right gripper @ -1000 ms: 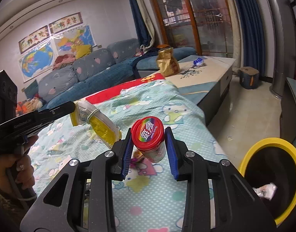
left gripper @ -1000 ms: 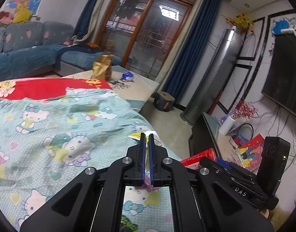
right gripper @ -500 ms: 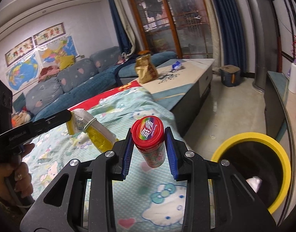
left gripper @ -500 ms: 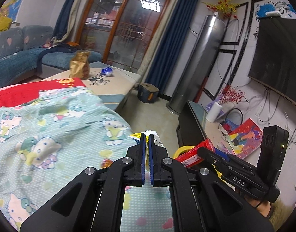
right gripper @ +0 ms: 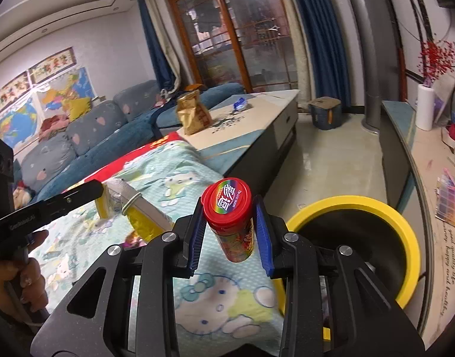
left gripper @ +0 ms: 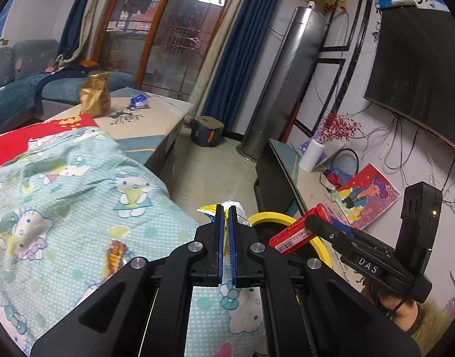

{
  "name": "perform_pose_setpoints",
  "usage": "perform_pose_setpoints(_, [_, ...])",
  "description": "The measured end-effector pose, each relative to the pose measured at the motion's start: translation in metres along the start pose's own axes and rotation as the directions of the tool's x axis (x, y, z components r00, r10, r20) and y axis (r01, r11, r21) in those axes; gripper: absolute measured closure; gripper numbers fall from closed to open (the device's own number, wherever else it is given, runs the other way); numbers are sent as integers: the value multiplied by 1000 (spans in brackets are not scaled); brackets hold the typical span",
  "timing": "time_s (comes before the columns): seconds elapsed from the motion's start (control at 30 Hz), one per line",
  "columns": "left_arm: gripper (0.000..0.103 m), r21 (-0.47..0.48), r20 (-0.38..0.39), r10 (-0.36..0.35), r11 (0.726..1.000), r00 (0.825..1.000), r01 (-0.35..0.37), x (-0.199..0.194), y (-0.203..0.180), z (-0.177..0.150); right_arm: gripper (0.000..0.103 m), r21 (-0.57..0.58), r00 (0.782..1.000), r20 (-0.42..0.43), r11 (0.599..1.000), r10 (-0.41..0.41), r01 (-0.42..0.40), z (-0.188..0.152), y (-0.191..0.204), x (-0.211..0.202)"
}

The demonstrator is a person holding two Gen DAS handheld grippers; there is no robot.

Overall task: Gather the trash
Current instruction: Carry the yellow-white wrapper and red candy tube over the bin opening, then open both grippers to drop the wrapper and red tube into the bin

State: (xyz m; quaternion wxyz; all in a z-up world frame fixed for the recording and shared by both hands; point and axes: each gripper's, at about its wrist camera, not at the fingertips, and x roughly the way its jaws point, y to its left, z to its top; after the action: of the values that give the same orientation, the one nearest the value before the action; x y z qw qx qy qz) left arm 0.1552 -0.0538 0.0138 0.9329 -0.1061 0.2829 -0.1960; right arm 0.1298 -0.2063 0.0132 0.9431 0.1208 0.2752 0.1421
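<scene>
My right gripper is shut on a small can with a red lid, held upright over the edge of the cartoon-print blanket. Just right of it stands the black bin with a yellow rim. My left gripper is shut on a yellow and white wrapper; the same wrapper hangs from the left gripper in the right wrist view. In the left wrist view the red can and the right gripper sit in front of the bin's rim.
A low table holds a gold bag and a blue wrapper. Another wrapper lies on the blanket. A blue sofa, a dark TV cabinet, a small stool and a silver column ring the tiled floor.
Both grippers have swung right with their loads, away from the middle of the blanket. The yellow-rimmed bin has come closer and now sits right beside the red can.
</scene>
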Motion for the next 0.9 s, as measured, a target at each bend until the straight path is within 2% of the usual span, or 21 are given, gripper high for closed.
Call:
perform_pose_setpoints(0.53, [100, 52, -64, -75, 996, 995, 78, 36, -48, -9, 78, 84, 994, 23, 991, -108, 105, -3, -54, -20])
perform_pose_setpoints(0.9, [100, 81, -112, -111, 989, 988, 120, 66, -75, -20, 78, 138, 985, 7, 976, -171, 168, -3, -90, -22])
